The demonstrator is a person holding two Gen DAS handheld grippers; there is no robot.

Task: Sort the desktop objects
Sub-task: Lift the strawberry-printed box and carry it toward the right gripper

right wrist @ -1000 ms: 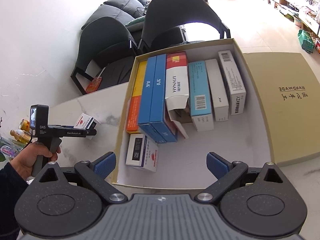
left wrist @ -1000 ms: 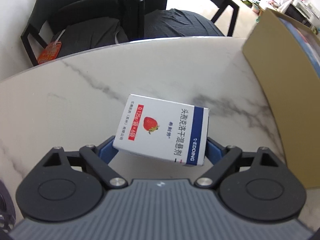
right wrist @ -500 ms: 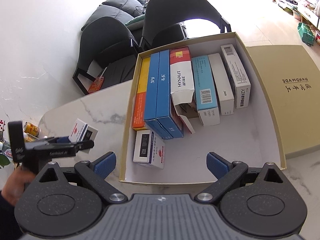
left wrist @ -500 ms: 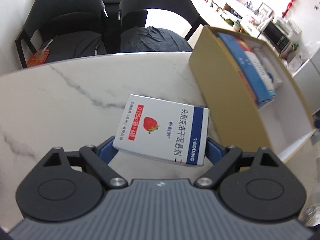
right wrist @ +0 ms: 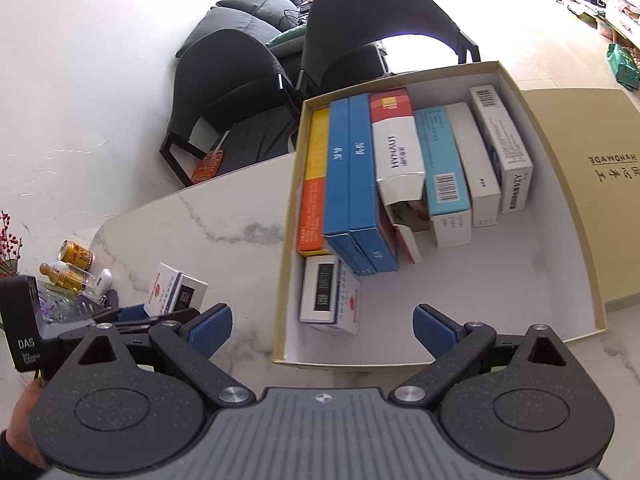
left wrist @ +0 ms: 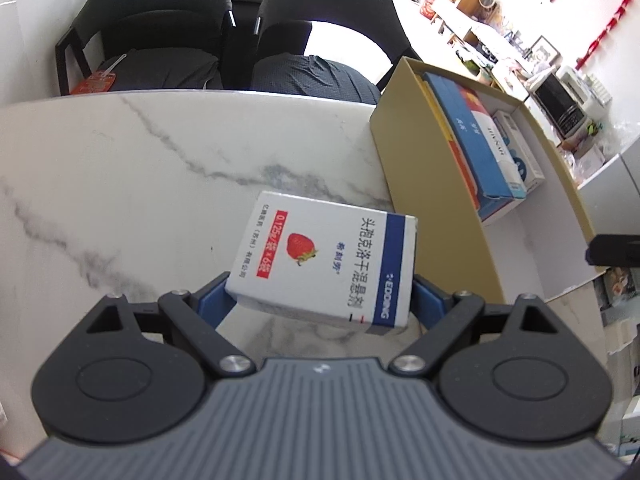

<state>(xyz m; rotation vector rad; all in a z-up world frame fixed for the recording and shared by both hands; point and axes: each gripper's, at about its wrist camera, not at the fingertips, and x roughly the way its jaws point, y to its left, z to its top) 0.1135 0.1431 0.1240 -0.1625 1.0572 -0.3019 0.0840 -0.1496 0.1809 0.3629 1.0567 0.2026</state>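
**Carton held beside the tray**

Marble table [left wrist: 120,168], chairs behind. Item: white strawberry-printed carton [left wrist: 324,264], blue band at one end, clamped level above the table in the left tongs [left wrist: 320,300]. Cardboard tray [right wrist: 560,240] of upright cartons lies ahead-right. Right tongs [right wrist: 322,322]: wide, empty, over the tray's near edge. Step judged: carrying to tray; next, a lift over the wall into bare floor.

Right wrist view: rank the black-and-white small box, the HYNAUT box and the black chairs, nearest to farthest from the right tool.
1. Black-and-white small box, near-left corner of the storage box.
2. HYNAUT box, mid-row, farther in.
3. Black chairs, beyond the table.
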